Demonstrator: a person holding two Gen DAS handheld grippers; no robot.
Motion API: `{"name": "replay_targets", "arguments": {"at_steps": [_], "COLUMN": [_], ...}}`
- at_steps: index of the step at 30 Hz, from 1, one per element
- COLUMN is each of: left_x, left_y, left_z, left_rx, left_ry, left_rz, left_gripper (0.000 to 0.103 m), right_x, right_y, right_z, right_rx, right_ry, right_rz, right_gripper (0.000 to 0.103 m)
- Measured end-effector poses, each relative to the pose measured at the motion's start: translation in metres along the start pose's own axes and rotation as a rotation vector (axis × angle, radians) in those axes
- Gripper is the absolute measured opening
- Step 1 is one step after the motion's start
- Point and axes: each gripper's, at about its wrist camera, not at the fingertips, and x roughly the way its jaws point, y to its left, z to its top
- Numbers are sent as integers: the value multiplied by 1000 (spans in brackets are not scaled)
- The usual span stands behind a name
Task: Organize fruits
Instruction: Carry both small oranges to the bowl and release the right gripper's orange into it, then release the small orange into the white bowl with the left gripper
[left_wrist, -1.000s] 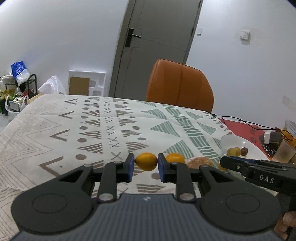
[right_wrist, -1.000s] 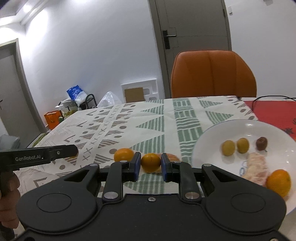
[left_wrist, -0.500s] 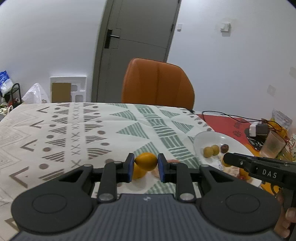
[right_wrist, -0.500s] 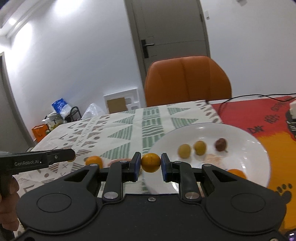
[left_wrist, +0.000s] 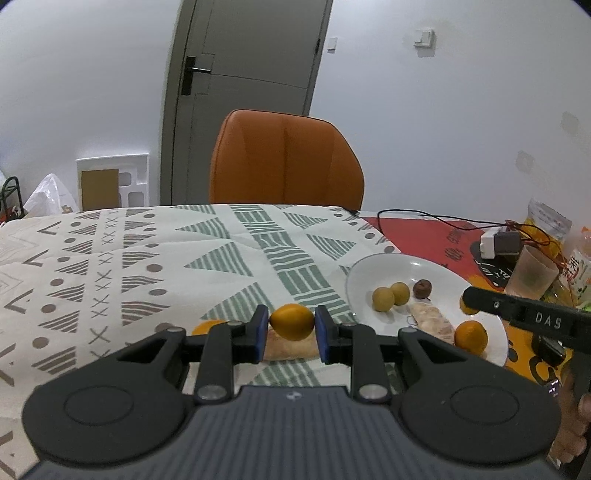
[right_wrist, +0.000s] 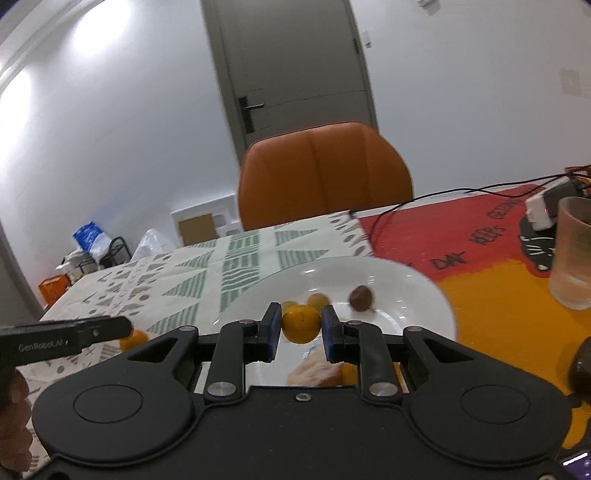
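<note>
My left gripper is shut on a small orange, held above the patterned cloth left of the white plate. Below it lie a peeled fruit piece and another orange on the cloth. My right gripper is shut on a second orange, held over the plate. The plate holds two yellow-green fruits, a brown fruit, a peeled piece and an orange.
An orange chair stands behind the table. On the red-orange mat at the right stand a plastic cup and a white adapter with cables. A dark round object lies at the right edge.
Both grippers have swung right with their oranges. The right one has moved from over the cloth to over the plate, and the left one is closer to the plate.
</note>
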Motion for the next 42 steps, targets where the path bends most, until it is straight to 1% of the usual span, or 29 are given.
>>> {"name": "replay_targets", "arguments": {"at_steps": [17,21,26,31,33,37,41,42], "left_x": [19,25,33,38,40,40,39,40], "left_y": [-45,-53,-61,-71,-75,-78,-75,-73], "left_z": [5,6,6,6,6,9,10,11], "left_rx": [77,87,101,117,128,126,111,106], "left_ry": [15,20,28,36,35,31,36,41], "left_rz": [-49,-54,-63,-77,-77,-75,-74,-65], "left_gripper": [25,25,25,25,26,26,33,39], "right_x": [-3,-5,-9,-17,-20,-19,-16,-15], "right_y": [-42,-45,-49,-48,-48,-48,-47,-47], "right_z": [-1,-2,-9,-17,-20,-24,-27,-27], "right_rx": [63,52,66,78,81,92,102,102], "right_ry": [-38,-49,-36,-27,-33,-22,-11,-10], "right_rz": [-58,-68,-60,-49,-48,-53,-51,-49], "right_gripper": [23,39,47,53,58,59,61,61]}}
